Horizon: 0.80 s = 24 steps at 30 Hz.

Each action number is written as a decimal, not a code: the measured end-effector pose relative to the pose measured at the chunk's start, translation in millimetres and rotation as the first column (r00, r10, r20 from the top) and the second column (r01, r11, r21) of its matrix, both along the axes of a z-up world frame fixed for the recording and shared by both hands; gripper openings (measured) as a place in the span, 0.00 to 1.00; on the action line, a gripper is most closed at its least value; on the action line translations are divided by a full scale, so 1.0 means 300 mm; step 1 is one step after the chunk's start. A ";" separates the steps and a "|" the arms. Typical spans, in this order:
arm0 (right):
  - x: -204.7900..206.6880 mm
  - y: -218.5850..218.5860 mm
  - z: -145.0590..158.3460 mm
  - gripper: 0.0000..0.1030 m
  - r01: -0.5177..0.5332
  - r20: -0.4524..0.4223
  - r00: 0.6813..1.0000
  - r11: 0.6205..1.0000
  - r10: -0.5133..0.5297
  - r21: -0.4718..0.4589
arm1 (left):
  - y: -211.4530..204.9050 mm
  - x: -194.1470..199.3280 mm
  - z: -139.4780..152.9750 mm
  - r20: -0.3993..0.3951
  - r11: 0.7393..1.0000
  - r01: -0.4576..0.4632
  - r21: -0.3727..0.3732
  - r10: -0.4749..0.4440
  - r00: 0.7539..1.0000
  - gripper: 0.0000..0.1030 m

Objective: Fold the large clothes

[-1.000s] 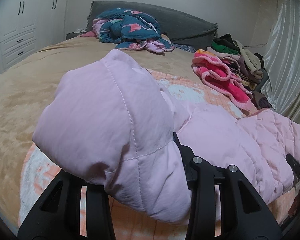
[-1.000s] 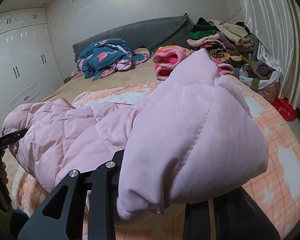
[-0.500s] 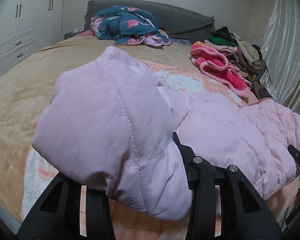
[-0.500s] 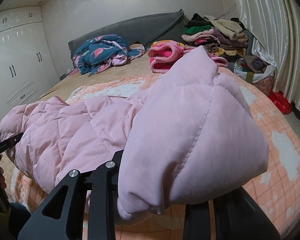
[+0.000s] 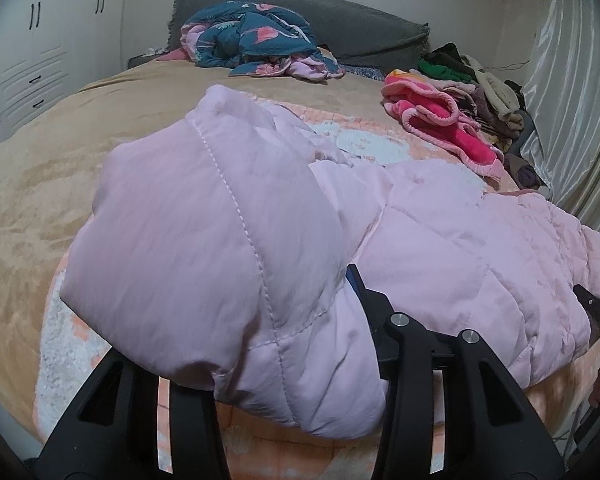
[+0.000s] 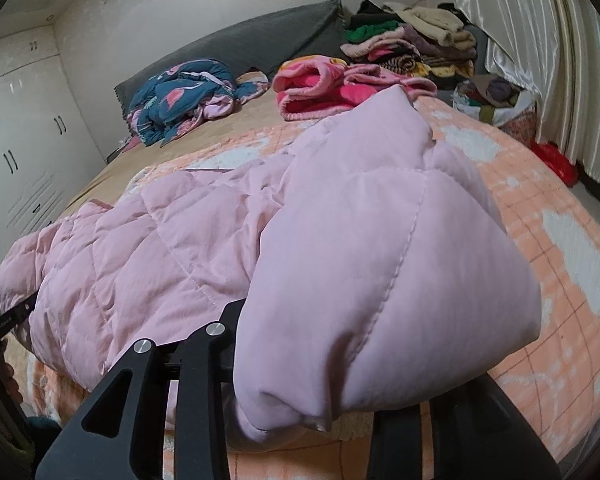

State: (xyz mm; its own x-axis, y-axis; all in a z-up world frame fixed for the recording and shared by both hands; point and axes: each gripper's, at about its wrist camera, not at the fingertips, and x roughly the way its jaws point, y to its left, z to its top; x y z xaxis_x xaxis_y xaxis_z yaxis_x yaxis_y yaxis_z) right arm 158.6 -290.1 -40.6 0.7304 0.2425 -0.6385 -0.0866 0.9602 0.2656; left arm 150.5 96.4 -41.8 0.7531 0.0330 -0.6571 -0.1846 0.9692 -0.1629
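Both grippers' jaws were easing apart, the left gripper (image 5: 296, 320) and right gripper (image 6: 300, 360) each still pinching the pink padded jacket (image 5: 440, 240) (bunched between them).

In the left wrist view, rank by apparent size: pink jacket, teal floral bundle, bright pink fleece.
1. pink jacket, though nearness to the camera inflates it.
2. teal floral bundle and bright pink fleece: too alike to rank.

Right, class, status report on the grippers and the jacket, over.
Left gripper, right gripper: jaws opening, jacket bunched between both. Jacket low over bed. Nothing in the way.
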 end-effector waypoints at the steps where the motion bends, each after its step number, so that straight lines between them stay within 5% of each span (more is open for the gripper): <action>1: 0.005 -0.001 -0.002 0.31 0.004 -0.007 1.000 1.000 -0.004 0.004 | 0.002 -0.001 -0.003 -0.002 1.000 -0.001 -0.004 0.001 1.000 0.34; 11: 0.060 -0.031 -0.033 0.37 0.052 -0.085 0.995 0.997 -0.047 0.056 | 0.000 -0.023 -0.025 -0.019 1.000 -0.007 -0.021 0.006 1.000 0.36; 18: 0.054 -0.059 -0.063 0.68 0.077 -0.138 0.988 0.992 -0.063 0.096 | 0.001 -0.024 -0.027 -0.029 1.000 -0.010 -0.029 0.009 1.000 0.38; 24: 0.018 -0.087 -0.072 0.82 0.086 -0.163 0.984 0.989 -0.065 0.124 | 0.022 -0.030 -0.035 -0.046 0.998 -0.014 -0.065 0.011 0.999 0.47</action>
State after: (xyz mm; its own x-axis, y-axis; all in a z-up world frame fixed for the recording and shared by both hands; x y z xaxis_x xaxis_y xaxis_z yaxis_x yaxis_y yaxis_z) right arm 163.9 -316.4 -62.2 0.6422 0.2790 -0.7140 0.0382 0.9186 0.3933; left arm 141.6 103.1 -52.3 0.7222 -0.0018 -0.6916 -0.2057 0.9542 -0.2172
